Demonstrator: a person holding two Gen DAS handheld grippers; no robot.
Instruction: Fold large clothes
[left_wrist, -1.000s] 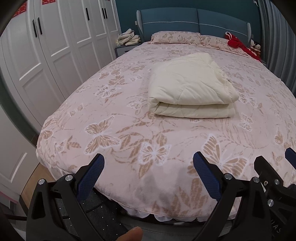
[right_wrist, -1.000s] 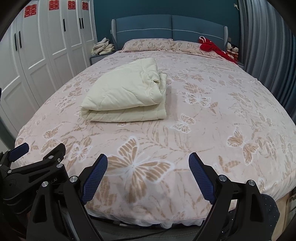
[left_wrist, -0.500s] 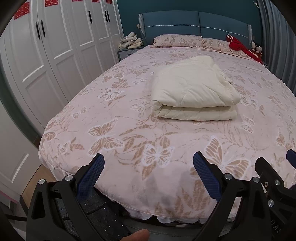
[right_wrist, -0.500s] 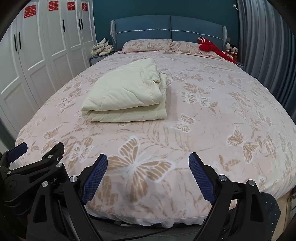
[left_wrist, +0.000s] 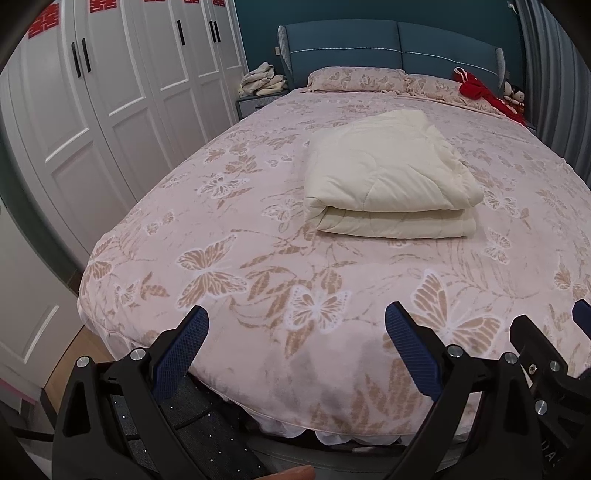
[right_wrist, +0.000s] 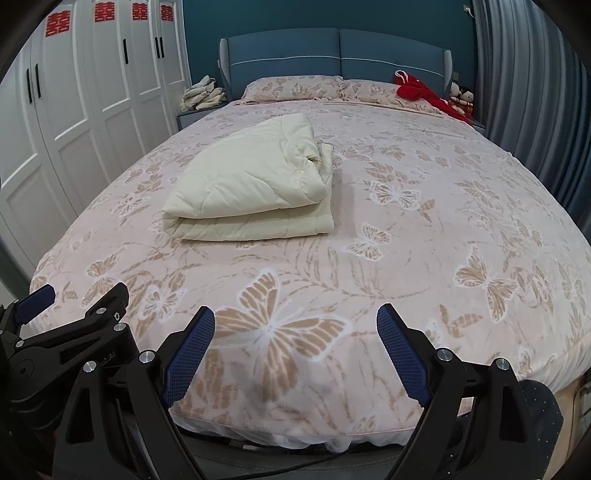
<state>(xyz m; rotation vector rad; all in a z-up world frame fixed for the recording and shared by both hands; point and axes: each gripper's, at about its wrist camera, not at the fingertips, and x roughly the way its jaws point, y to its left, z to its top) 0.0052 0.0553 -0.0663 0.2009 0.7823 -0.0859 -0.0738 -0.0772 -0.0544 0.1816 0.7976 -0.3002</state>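
— Where's the thing you're folding?

— The cream quilt (left_wrist: 388, 177) lies folded into a thick rectangular bundle on the bed (left_wrist: 258, 229), about midway between the foot edge and the pillows (left_wrist: 354, 78). Its rounded fold faces the foot edge, and the layered open ends face the right edge of the bed. From my right gripper's camera it sits left of centre (right_wrist: 255, 184).

— And your grippers?

— My left gripper (left_wrist: 295, 354) is spread wide with nothing between its blue pads (left_wrist: 181, 354), hanging over the foot edge of the bed near its left corner. My right gripper (right_wrist: 295, 354) is spread just as wide and carries nothing, over the middle of the foot edge. Both are well apart from the quilt. Each camera catches the other gripper at its side.

— What else is around?

— A red garment (right_wrist: 421, 94) lies by the right pillow at the head edge. White wardrobe doors (left_wrist: 110, 103) run along the left side of the bed, and a pile of pale cloth (left_wrist: 264, 79) rests on the nightstand beside the blue headboard (right_wrist: 332, 51).
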